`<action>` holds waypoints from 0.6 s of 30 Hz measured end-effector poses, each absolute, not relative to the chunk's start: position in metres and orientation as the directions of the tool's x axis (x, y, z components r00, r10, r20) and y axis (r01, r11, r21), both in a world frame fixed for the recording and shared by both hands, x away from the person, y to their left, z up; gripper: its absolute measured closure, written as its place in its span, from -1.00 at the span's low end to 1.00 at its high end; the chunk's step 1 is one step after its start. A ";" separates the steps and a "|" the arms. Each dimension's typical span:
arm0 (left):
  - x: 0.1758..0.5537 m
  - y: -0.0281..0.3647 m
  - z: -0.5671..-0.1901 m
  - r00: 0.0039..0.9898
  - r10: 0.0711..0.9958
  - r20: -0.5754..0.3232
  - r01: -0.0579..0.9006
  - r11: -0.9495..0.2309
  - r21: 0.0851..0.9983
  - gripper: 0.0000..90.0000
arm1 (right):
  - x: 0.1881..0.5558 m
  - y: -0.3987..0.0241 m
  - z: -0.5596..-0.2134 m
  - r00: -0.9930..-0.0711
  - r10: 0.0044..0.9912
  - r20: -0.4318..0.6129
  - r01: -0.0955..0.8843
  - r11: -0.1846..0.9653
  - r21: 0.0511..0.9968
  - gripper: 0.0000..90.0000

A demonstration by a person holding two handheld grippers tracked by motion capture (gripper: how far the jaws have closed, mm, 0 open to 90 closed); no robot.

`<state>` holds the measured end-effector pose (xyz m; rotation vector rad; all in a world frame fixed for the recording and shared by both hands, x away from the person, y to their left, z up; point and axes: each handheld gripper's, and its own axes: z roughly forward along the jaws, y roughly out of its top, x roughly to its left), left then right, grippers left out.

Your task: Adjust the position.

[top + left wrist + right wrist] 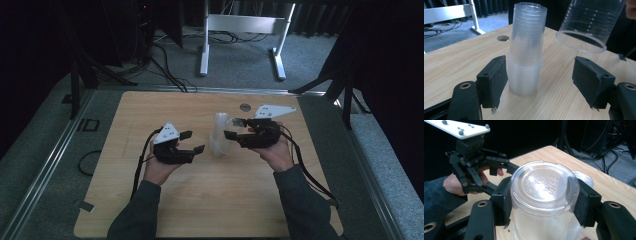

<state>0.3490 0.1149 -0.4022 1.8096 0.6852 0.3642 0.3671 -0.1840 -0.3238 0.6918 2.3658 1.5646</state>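
Observation:
A tall stack of clear plastic cups [218,143] [526,62] stands upside down near the middle of the wooden table [150,200]. My right gripper [232,128] [544,202] is shut on a single clear cup [544,187] [589,22], its pads pressing both sides. That cup is bottom-up, tilted, and hangs beside the top of the stack. My left gripper [195,141] [541,82] is open just left of the stack, jaws pointing at its lower part without touching it. The left gripper [486,167] also appears beyond the held cup in the right gripper view.
A round cable hole [244,107] [503,38] lies in the table behind the stack. A white desk frame [240,30] and floor cables [165,70] stand beyond the far edge. A metal rail [45,165] runs along the table's left side.

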 end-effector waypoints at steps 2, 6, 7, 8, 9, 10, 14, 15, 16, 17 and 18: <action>0.348 0.115 -0.401 0.787 0.610 -0.090 0.274 -0.215 0.937 -0.38 | 0.367 -0.184 -0.325 -0.863 0.500 0.073 0.266 0.327 0.907 -0.09; 0.346 0.114 -0.400 0.801 0.591 -0.098 0.272 -0.212 0.939 -0.33 | 0.367 -0.182 -0.327 -0.868 0.491 0.080 0.267 0.325 0.907 -0.09; 0.346 0.114 -0.400 0.805 0.584 -0.103 0.274 -0.213 0.938 -0.33 | 0.367 -0.182 -0.327 -0.868 0.491 0.080 0.267 0.325 0.907 -0.09; 0.345 0.112 -0.400 0.806 0.583 -0.101 0.274 -0.217 0.937 -0.33 | 0.367 -0.181 -0.328 -0.869 0.488 0.084 0.270 0.326 0.906 -0.09; 0.344 0.112 -0.400 0.809 0.578 -0.102 0.272 -0.215 0.938 -0.34 | 0.366 -0.179 -0.329 -0.871 0.483 0.090 0.274 0.327 0.904 -0.09; 0.343 0.111 -0.400 0.814 0.573 -0.100 0.269 -0.218 0.938 -0.34 | 0.366 -0.179 -0.330 -0.872 0.480 0.092 0.275 0.326 0.904 -0.09; 0.339 0.109 -0.398 0.823 0.561 -0.088 0.252 -0.221 0.942 -0.34 | 0.365 -0.174 -0.334 -0.876 0.473 0.097 0.280 0.332 0.901 -0.09; 0.339 0.109 -0.398 0.826 0.557 -0.081 0.243 -0.224 0.944 -0.34 | 0.365 -0.174 -0.334 -0.876 0.473 0.097 0.280 0.332 0.901 -0.09; 0.337 0.108 -0.397 0.828 0.555 -0.074 0.236 -0.226 0.945 -0.34 | 0.365 -0.173 -0.335 -0.877 0.470 0.102 0.282 0.330 0.901 -0.09; 0.337 0.108 -0.397 0.828 0.555 -0.074 0.236 -0.226 0.945 -0.34 | 0.365 -0.173 -0.336 -0.877 0.468 0.106 0.284 0.329 0.901 -0.09; 0.336 0.107 -0.396 0.832 0.549 -0.072 0.228 -0.222 0.948 -0.34 | 0.365 -0.173 -0.336 -0.877 0.468 0.106 0.284 0.329 0.901 -0.09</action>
